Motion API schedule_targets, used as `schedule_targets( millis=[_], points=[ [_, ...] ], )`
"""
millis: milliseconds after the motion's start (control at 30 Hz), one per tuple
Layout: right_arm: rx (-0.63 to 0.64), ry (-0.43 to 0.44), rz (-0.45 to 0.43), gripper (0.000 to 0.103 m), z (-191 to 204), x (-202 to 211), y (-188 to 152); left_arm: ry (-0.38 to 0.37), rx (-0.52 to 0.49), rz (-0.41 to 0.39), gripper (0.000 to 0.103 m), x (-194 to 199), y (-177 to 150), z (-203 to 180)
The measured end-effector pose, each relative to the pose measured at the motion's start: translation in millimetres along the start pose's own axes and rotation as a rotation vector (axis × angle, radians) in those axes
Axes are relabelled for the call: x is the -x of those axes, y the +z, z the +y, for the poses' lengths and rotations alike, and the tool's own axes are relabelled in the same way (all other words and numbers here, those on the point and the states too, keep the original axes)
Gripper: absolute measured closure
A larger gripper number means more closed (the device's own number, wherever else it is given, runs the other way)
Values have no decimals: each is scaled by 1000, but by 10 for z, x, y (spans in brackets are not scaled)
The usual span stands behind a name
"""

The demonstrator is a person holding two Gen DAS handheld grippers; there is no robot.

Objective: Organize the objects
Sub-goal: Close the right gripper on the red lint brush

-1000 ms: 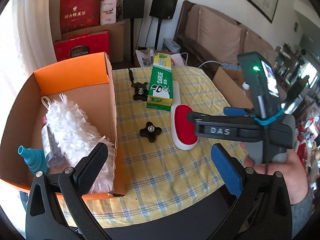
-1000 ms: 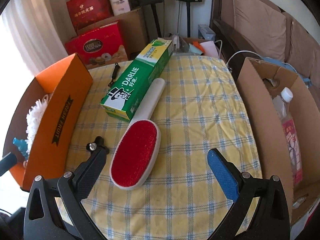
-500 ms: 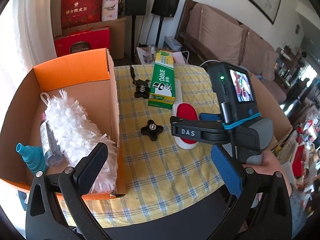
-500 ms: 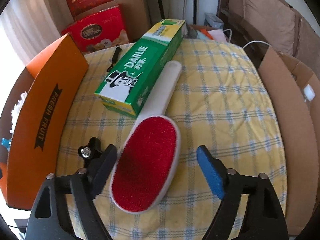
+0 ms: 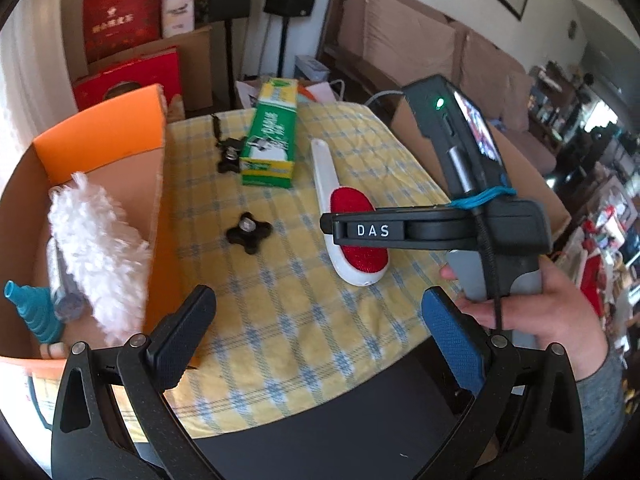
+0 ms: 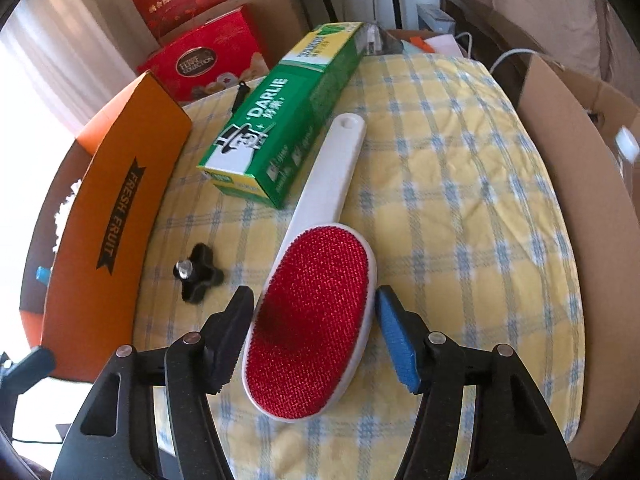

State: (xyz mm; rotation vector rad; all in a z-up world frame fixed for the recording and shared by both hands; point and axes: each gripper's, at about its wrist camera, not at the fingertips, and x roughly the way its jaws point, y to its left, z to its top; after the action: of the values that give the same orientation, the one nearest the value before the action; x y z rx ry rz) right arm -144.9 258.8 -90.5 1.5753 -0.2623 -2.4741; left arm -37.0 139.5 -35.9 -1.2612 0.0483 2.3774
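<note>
A white lint brush with a red pad lies on the yellow checked tablecloth, handle pointing away; it also shows in the left wrist view. My right gripper is open, one finger on each side of the brush head, close to it; I cannot tell if they touch. The right gripper body reaches over the brush in the left wrist view. My left gripper is open and empty above the table's near edge. A green Darlie toothpaste box lies beside the brush handle.
An orange cardboard box at left holds a white duster, a bottle and a teal item. Two black knobs lie on the cloth. A brown cardboard box stands at right. Red gift boxes stand behind.
My right gripper has moved forward and down onto the brush, its fingers narrowing around the red head. My left gripper has stayed near the table's front edge.
</note>
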Motion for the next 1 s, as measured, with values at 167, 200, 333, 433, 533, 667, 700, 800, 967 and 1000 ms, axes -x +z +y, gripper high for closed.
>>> schedule_targets(
  millis=[167,200,333,433,533,667,700,800,967,1000],
  points=[
    [-24,25,7,44,-96,101,-99,-30,-4,29,0,-132,-49,-87],
    [-26,34,9,47,-111,118,-105,-35,-2,34,0,-167,-57,-93],
    [-38,44,8,47,-195,213,-134,-58,29,60,0,-306,-57,-51],
    [-49,40,-15,47,-287,311,-158,-58,46,77,4,-422,-45,-31],
    [-61,41,-29,47,-355,344,-168,-64,51,93,9,-529,-29,-48],
    [-64,62,-19,61,-375,299,-199,-73,43,97,15,-609,-13,-90],
    [-69,72,-17,61,-378,288,-206,-74,38,95,15,-614,-9,-104],
    [-93,105,-13,61,-419,261,-216,-59,10,91,15,-667,30,-160],
    [-129,150,-6,61,-470,241,-205,-42,-9,117,15,-848,103,-211],
    [-133,158,-4,61,-477,237,-205,-40,-9,121,16,-878,112,-212]
  ],
)
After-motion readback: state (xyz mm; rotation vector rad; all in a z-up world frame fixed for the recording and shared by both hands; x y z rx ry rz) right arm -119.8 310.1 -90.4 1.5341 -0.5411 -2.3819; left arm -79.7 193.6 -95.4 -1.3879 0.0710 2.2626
